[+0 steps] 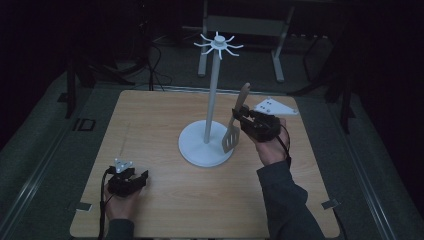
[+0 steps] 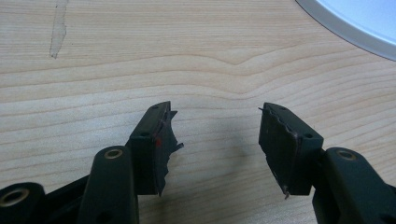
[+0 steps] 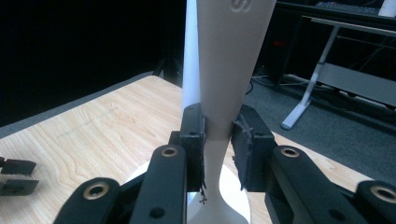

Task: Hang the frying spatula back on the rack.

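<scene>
Your right gripper clamps the spatula by its handle, holding it upright just beside the white stand's pole, blade above the base. Your left gripper rests wide apart, holding nothing, well away from the stand.

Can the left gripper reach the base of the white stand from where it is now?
Probably yes: the left gripper is open, and bare table lies between it and the stand's base.

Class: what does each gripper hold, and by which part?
Right gripper clamps the spatula by its handle's narrow neck; left gripper is open and holds nothing.
</scene>
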### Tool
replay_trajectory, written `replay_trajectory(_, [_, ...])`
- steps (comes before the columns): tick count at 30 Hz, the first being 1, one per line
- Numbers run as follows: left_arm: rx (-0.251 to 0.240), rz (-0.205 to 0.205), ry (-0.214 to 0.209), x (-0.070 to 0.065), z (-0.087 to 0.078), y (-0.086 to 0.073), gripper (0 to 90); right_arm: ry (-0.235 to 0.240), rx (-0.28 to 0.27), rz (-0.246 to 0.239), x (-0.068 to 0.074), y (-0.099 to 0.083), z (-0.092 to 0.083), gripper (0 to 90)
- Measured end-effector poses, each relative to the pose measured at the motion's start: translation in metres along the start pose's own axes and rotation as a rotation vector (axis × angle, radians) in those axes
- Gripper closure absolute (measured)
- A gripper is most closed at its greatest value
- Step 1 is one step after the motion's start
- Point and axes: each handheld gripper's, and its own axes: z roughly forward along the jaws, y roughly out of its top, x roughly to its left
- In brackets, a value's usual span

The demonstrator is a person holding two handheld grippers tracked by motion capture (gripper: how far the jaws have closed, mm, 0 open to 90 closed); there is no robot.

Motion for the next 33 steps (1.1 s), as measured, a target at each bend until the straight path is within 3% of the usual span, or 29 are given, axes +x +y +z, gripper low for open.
replay_trajectory(17, [-0.004, -0.003, -0.003, 0.000, 0.000, 0.000, 44.8, -0.014, -0.011, -0.008, -0.002, 0.017, 0.002, 74.9])
replay_trajectory(22, [-0.003, -0.003, -0.005, 0.000, 0.000, 0.000, 44.8, -0.003, -0.016, 0.016, -0.005, 0.023, 0.003, 74.9])
replay_trajectory(33, [-0.001, -0.001, -0.005, -0.001, 0.000, 0.000, 44.8, 0.008, -0.006, -0.013, -0.004, 0.042, 0.006, 74.9])
